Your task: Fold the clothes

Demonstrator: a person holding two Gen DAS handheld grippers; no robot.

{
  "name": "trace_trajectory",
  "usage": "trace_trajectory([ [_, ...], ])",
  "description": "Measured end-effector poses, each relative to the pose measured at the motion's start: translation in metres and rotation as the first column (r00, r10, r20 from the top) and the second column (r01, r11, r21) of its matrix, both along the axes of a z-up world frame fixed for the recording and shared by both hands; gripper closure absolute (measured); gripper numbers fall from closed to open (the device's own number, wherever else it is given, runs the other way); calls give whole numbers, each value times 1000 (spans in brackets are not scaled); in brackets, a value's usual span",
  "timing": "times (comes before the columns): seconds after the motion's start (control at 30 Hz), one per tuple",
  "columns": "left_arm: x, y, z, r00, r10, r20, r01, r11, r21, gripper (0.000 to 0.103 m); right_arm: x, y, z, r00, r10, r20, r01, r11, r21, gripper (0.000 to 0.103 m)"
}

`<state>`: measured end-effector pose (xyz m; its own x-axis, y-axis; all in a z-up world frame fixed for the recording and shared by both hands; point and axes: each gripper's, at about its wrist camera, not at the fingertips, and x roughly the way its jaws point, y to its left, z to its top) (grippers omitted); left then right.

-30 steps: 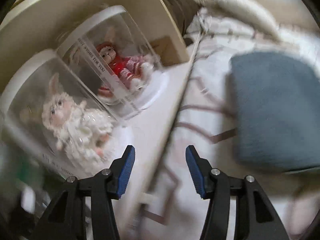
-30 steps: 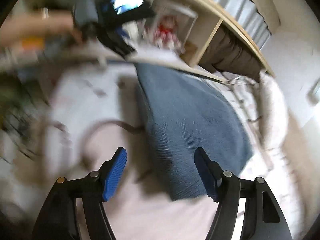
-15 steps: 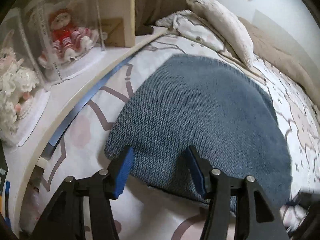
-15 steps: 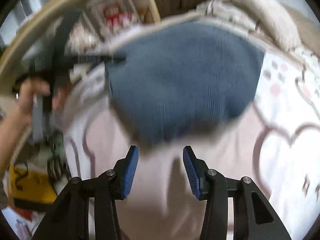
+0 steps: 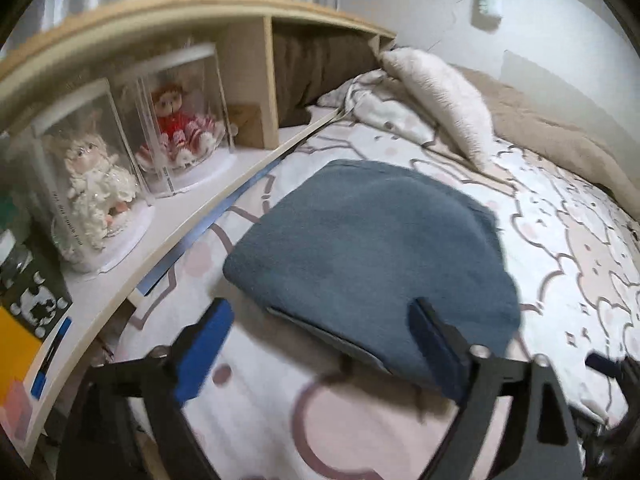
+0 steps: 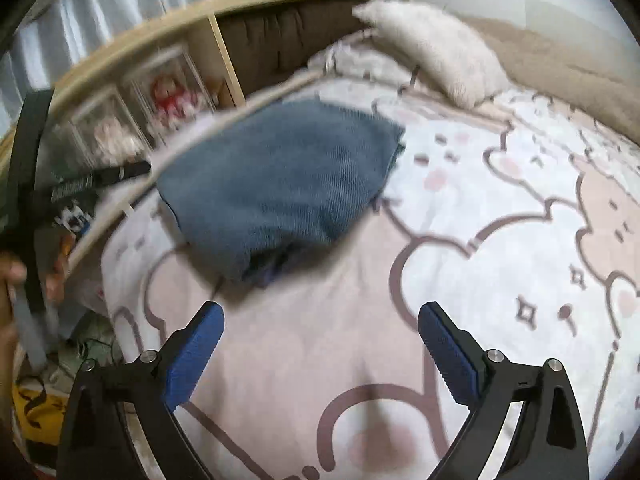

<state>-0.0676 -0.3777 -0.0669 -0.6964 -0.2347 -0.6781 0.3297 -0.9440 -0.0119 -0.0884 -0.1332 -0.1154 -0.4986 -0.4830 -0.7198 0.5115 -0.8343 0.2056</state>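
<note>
Both wrist views look steeply down, close over bed (image 5: 560, 240); share folded sweater (image 5: 360, 248), shelf (image 5: 200, 16).

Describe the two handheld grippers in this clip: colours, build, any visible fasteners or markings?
Both match: the left gripper and right gripper each have two black plastic arms with triangular cut-outs, silver round fasteners at the joints, and blue ribbed pads on the fingertips. No cables or lettering are visible on them.

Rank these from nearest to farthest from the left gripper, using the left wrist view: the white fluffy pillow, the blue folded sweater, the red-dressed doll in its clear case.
From the left gripper:
1. Blue folded sweater, directly ahead on the bedspread.
2. Red-dressed doll, on the shelf to the left.
3. White fluffy pillow, far end, right of centre.
</note>
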Motion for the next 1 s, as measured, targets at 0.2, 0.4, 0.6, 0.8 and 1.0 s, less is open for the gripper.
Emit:
trace_trajectory([
  [0.2, 34, 46, 19, 999, -46, -24, 46, 999, -17, 0, 14, 25, 25, 997, -24, -71, 25, 1000, 15, 5],
  [0.4, 66, 85, 34, 996, -37, -80, 36, 999, -20, 0, 32, 51, 43, 987, -33, -159, 39, 999, 32, 0],
  [0.6, 95, 130, 50, 988, -56, -141, 49, 997, -54, 0, 47, 91, 61, 975, -23, -220, 39, 997, 67, 0],
  [0.8, 122, 163, 68, 981, -31, -190, 21, 998, -56, 0, 52, 123, 79, 963, 19, -268, 4, 996, 85, 0],
  [1.0, 139, 191, 71, 975, 18, -223, -24, 999, -26, 0, 53, 149, 80, 950, -10, -314, 42, 995, 93, 0],
])
